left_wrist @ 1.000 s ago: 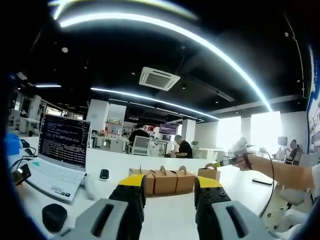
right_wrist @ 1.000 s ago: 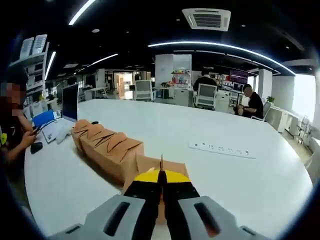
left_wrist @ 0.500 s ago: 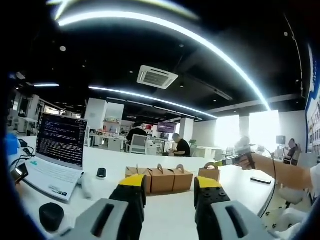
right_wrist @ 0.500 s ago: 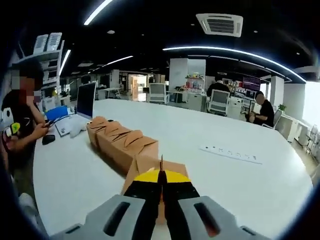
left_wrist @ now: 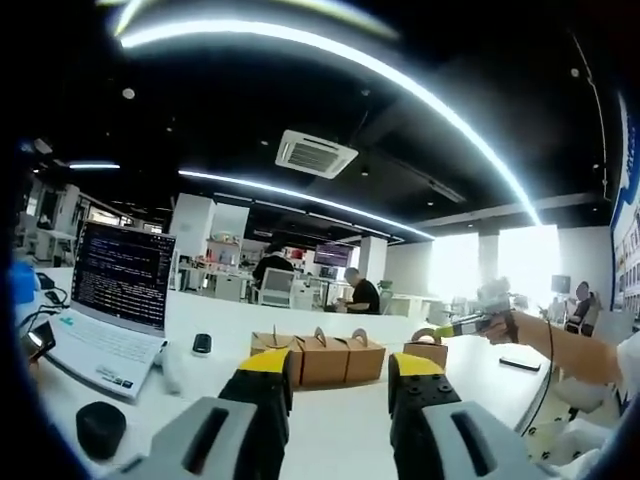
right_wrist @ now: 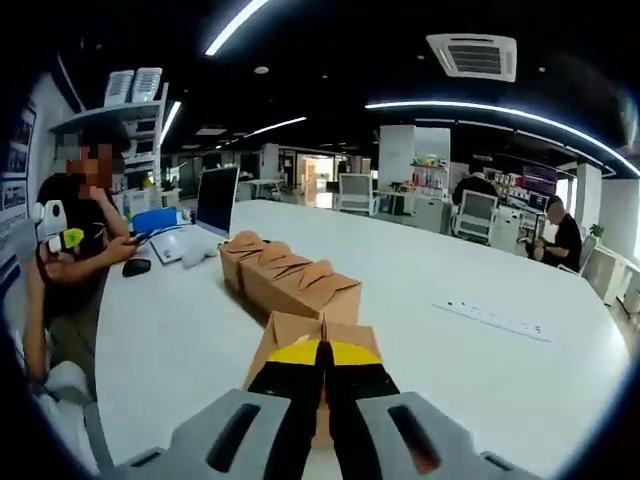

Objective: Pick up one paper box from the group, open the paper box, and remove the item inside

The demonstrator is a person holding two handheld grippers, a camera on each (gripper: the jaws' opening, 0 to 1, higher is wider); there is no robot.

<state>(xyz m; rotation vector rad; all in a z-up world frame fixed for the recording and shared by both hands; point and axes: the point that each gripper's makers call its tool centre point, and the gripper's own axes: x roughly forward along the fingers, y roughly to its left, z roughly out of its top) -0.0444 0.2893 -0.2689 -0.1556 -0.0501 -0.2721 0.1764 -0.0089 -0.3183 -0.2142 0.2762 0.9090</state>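
Brown paper boxes, plastic grippers, a smooth white table.

Ahead of the right gripper (right_wrist: 322, 372), whose jaws are showing matt black plastic with glossy yellow tips on grey bodies, a paper box (right_wrist: 300, 335) of matt brown card is sitting pinched by its top seam; beyond it the row of boxes (right_wrist: 285, 278) is showing the same dull card. The table (right_wrist: 450, 350) is looking smooth, white and faintly shiny. Past the left gripper (left_wrist: 340, 372), a laptop (left_wrist: 112, 310) is showing pale matt plastic.

- Row of paper boxes (left_wrist: 318, 358) on table (left_wrist: 340, 430), laptop (left_wrist: 108, 315) to its left.
- Single paper box (left_wrist: 428, 352) right of row, apart.
- Mouse (left_wrist: 201, 344) between laptop and row.
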